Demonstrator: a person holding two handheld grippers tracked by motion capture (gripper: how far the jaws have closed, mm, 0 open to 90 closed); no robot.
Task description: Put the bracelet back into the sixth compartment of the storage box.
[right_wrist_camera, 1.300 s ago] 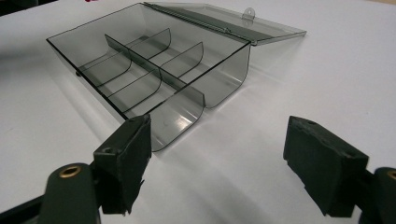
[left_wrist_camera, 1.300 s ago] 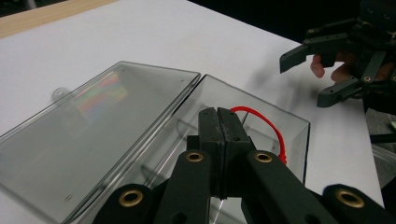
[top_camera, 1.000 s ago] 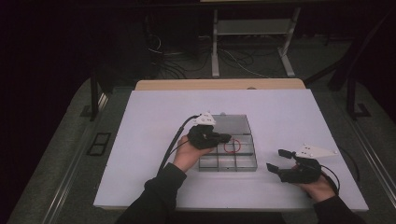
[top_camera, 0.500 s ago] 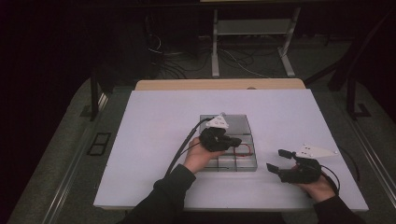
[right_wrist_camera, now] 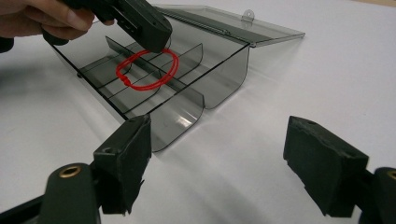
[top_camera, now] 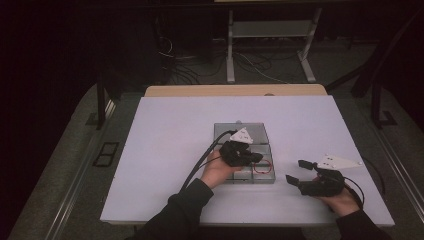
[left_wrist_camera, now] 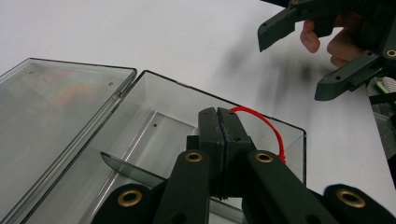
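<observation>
A clear grey compartment box lies open on the white table, its lid folded flat behind it. A red rubber band hangs in the box's near right compartment. My left gripper reaches over the box with its jaws shut, and the band comes out from between the tips. From the right gripper view, the left gripper covers the band's far edge. My right gripper rests on the table to the right of the box, open and empty.
The white table has free room left of the box and behind it. Cables trail from both grippers toward the near edge. A table frame and loose cables stand on the dark floor beyond the far edge.
The left hand has moved right and slightly down across the box, from its left half to the near right compartment. The right gripper has stayed still.
</observation>
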